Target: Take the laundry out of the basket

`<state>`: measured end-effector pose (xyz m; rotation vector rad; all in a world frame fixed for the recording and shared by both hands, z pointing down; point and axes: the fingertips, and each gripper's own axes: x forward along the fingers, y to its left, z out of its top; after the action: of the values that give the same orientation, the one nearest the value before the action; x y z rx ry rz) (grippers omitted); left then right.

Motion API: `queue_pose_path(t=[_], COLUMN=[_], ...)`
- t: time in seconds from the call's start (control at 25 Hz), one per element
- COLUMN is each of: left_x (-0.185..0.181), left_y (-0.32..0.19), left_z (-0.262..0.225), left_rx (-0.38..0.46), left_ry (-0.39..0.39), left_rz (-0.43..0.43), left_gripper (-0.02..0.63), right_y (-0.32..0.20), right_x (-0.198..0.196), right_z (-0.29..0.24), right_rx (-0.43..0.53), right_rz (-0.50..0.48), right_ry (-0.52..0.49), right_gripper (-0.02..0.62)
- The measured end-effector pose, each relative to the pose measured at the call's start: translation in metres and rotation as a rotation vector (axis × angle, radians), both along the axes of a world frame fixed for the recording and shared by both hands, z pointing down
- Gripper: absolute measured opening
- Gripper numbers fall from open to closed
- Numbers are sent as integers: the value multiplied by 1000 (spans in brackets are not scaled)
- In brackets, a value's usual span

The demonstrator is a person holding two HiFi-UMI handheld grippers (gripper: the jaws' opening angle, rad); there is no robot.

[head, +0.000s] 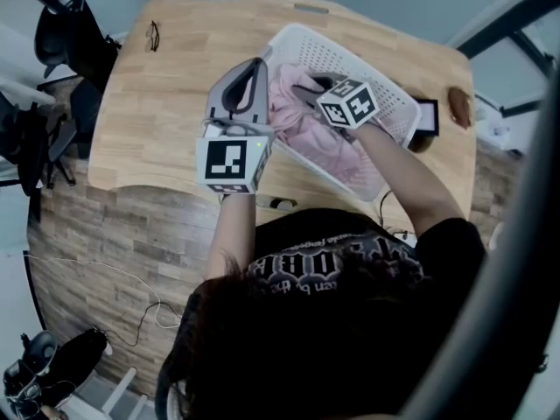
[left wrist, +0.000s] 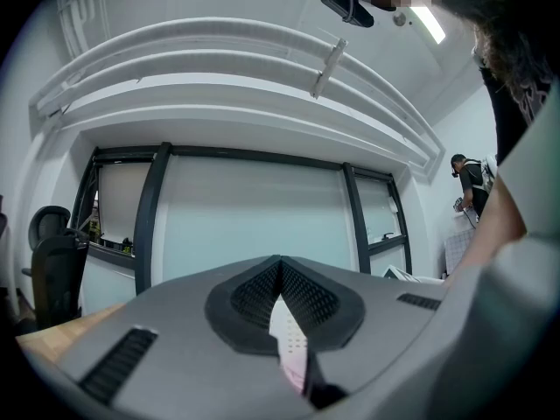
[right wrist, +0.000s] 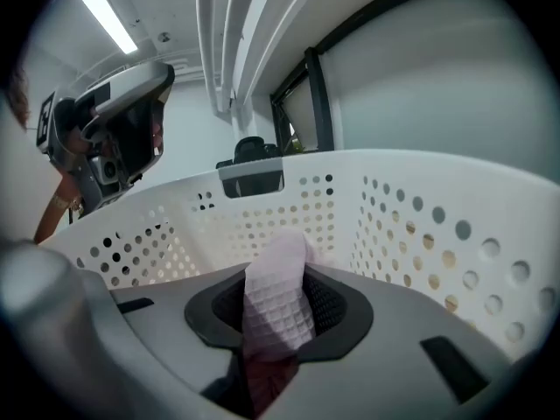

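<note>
A white perforated plastic laundry basket (head: 350, 55) is sitting on the light wooden surface (head: 166, 103), toward 3 o'clock in the head view. A pink waffle-textured cloth (head: 306, 138) is lying bunched inside it. The right hand-held gripper (right wrist: 276, 278) is reaching into the basket from 4 o'clock and is clenching a fold of the cloth between its pads. The left hand-held gripper (head: 260, 63) is hovering at the basket's 9 o'clock rim, its jaws pinching a thin pale edge of the same cloth.
</note>
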<state>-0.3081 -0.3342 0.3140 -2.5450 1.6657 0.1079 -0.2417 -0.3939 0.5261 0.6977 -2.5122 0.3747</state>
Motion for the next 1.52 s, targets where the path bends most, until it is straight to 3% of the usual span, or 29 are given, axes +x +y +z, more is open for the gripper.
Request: queue_pose_path(t=[0.44, 0.88, 1.16, 1.52], left_x=[27, 51, 67, 104], left_y=[-6, -14, -18, -23], left_z=[-9, -27, -64, -98], left_rx=[23, 50, 118, 176], left_ry=[-21, -11, -24, -65], left_rz=[93, 179, 227, 297], left_gripper=[0, 0, 0, 0], right_y=[-5, 9, 15, 20], right_x=[28, 49, 66, 106], right_z=[-77, -155, -207, -247], right_rx=[140, 248, 351, 413], right_rz=[157, 230, 264, 366], right_ry=[-184, -309, -319, -342], right_gripper=[114, 110, 110, 110])
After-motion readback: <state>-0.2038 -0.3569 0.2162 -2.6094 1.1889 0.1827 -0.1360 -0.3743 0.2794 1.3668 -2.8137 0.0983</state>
